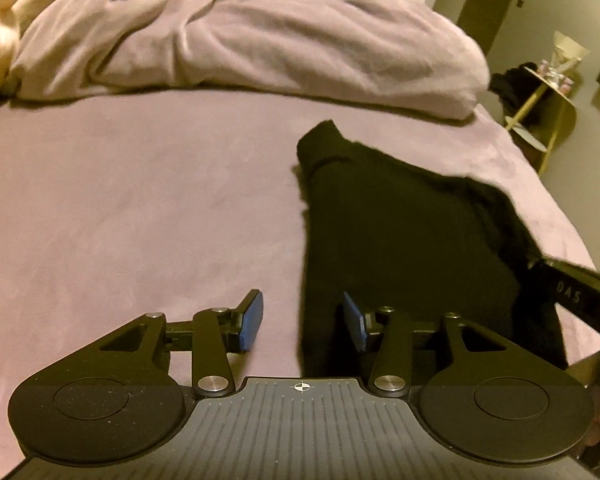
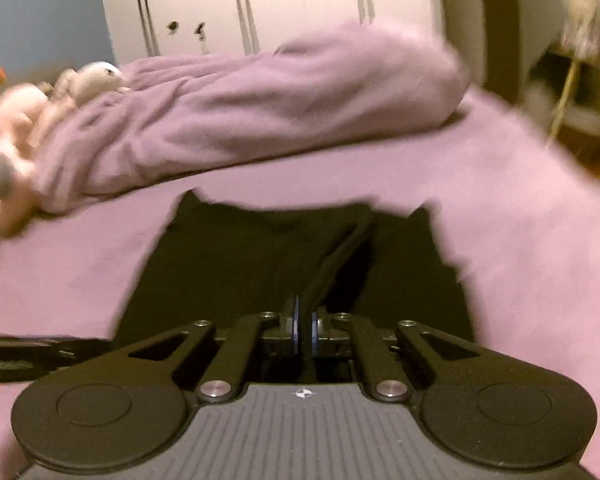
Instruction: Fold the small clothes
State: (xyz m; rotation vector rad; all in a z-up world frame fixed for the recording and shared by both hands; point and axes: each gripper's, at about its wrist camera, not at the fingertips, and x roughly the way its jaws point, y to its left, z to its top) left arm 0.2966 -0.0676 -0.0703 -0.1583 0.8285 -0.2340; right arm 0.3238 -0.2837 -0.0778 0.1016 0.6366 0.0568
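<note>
- The right gripper [image 2: 304,326] has its jaws clamped on a thin fold of the black garment [image 2: 260,264]; the two blue pads [image 2: 296,326] stand almost together with a dark strip of cloth pinched between them, and a taut ridge of fabric runs up and away from the grip.
- The left gripper [image 1: 302,322] has its jaws apart. Its left blue pad [image 1: 251,322] hangs over bare sheet, its right one sits at the near left edge of the black garment [image 1: 400,232]; neither presses on the cloth, though the garment's edge runs up between them.
- The garment lies spread on the bed, toward its right side in the left wrist view. Its far end narrows to a rounded, bunched tip, and its right portion rises toward the right gripper's black arm [image 1: 572,288], which enters at the right edge.
- In the right wrist view the garment fills the middle ground as a broad dark shape with a ragged far edge; this view is blurred.
- The bed sheet [image 1: 140,200] is a soft mauve and lies smooth around the garment.
- Beyond it a rumpled duvet [image 1: 240,48] of the same colour stretches across the bed, well apart from the garment.
- Plush toys [image 2: 80,84] rest at the duvet's left end.
- White wardrobe doors [image 2: 280,4] stand behind the bed.
- A small yellow-legged side table [image 1: 548,92] stands off the bed's right side, with small items on top too blurred to tell.
</note>
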